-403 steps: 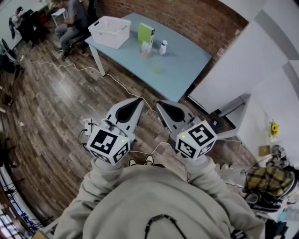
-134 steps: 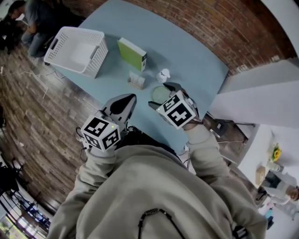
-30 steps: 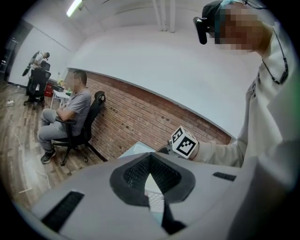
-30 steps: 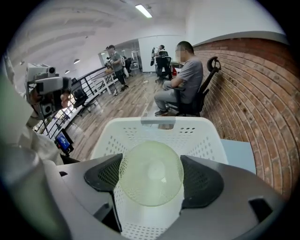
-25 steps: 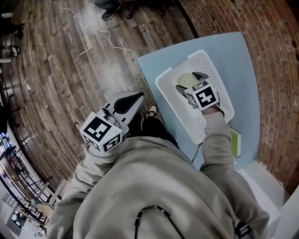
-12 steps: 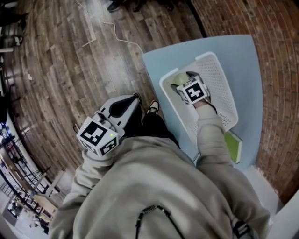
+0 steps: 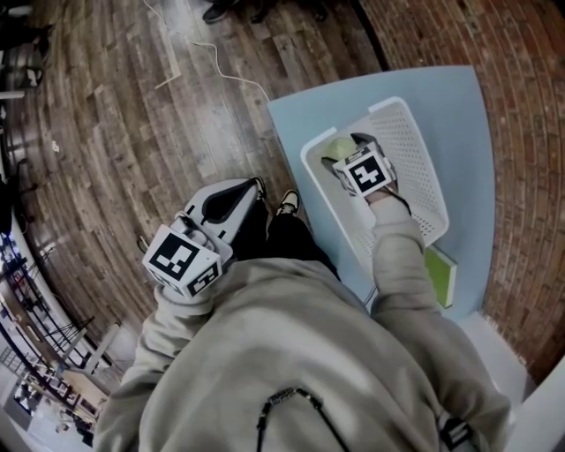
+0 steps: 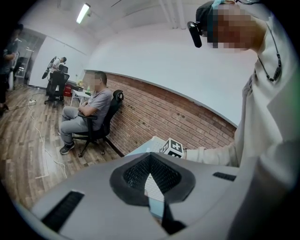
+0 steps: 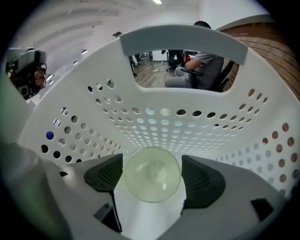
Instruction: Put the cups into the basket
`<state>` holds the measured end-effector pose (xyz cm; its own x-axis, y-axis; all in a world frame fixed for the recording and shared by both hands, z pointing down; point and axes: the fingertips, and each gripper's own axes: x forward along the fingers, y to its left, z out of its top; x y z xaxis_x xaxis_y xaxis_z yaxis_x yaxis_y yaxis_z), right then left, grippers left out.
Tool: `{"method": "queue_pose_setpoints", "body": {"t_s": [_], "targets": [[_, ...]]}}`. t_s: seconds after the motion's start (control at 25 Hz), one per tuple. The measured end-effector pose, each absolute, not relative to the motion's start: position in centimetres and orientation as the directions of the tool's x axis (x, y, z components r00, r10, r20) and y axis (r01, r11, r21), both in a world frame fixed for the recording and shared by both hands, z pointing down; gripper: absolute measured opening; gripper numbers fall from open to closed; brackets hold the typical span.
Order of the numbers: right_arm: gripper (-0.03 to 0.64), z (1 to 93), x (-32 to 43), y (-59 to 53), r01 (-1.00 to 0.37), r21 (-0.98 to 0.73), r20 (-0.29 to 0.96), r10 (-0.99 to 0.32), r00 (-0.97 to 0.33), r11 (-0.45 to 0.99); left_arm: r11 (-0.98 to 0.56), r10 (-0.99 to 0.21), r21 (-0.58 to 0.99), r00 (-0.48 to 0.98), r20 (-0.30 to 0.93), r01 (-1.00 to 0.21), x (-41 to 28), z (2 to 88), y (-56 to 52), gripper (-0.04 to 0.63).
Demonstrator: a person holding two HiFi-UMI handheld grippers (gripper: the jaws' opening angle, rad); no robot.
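Cup (image 9: 152, 174), pale green, is held tight in the jaws of the right gripper (image 7: 349, 150), low inside the white basket (image 7: 410, 150) by the counter (image 7: 459, 97) corner. The left gripper (image 7: 252, 187) has its jaws pressed together on nothing. If the jaws let go too high, the cup might bounce or tip.

Dark wooden planks (image 7: 115, 115) cover the floor, and a pale cable (image 7: 221, 69) trails across them. A red brick wall (image 7: 530, 132) runs behind the light-blue worktop (image 7: 293, 124). Above the brick the white wall (image 8: 154, 61) is plain. A strip light (image 8: 83, 12) glows on the ceiling. A person (image 8: 89, 110) sits in a black office chair (image 8: 111, 110) near the brick.
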<state>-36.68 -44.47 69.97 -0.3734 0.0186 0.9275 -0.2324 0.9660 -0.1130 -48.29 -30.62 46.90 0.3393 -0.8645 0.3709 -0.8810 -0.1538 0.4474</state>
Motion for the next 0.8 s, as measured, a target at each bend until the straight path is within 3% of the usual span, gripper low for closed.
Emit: {"method": "queue_pose_setpoints", "body": {"t_s": [0.4, 0.8], "targets": [[0.382, 66.9, -36.7, -44.4, -0.253, -0.080, 0.925, -0.022, -0.378, 0.964, -0.203, -0.866, 0.414, 0.360, 0.347, -0.887, -47.3, 45.0, -30.7, -0.005], [0.379, 58.7, -35.4, -42.8, -0.296, 0.014, 0.887, -0.148, -0.436, 0.955, -0.295, -0.893, 0.383, 0.395, 0.216, -0.875, -46.5, 40.2, -31.4, -0.005]]}}
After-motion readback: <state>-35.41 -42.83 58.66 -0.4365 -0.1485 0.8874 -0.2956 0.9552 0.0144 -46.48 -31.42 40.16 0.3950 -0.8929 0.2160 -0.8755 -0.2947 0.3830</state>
